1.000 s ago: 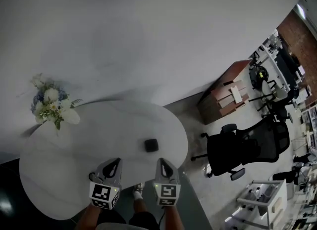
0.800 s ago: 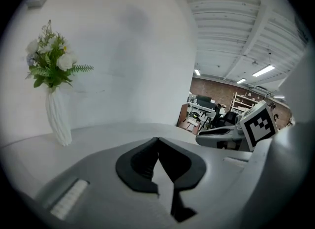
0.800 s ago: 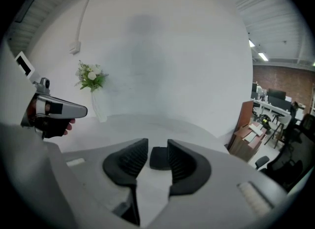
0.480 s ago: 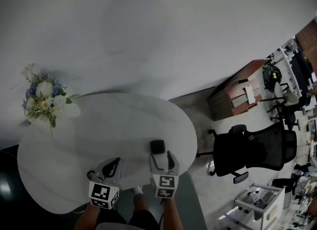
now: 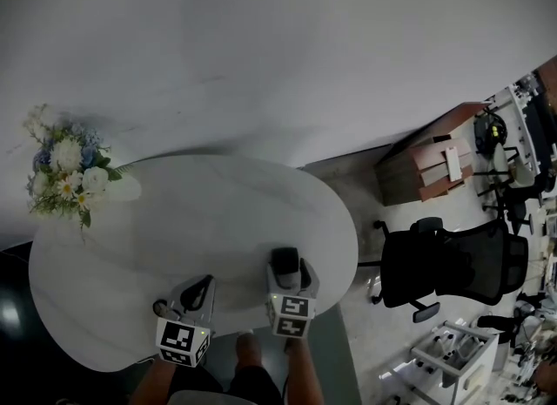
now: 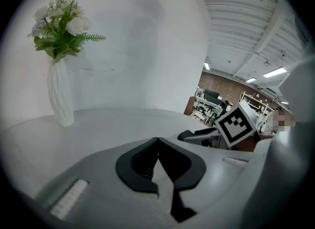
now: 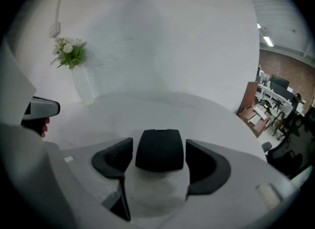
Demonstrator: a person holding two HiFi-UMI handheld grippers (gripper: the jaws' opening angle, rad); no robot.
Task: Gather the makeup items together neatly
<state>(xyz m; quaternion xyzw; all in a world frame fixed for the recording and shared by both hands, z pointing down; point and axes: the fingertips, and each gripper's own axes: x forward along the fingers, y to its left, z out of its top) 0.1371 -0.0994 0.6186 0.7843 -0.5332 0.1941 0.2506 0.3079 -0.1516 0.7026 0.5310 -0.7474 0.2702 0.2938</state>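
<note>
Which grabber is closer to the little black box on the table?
Right. The right gripper, whose jaws have just been opening, has one jaw on each side of the black box without pressing it. The left gripper, shut, is off to the box's left.

My left gripper (image 6: pixel 157 142): jaws together, nothing between. White vase (image 6: pixel 60 97) with flowers far left on table (image 6: pixel 118 122). My right gripper (image 6: pixel 191 135) at right.
</note>
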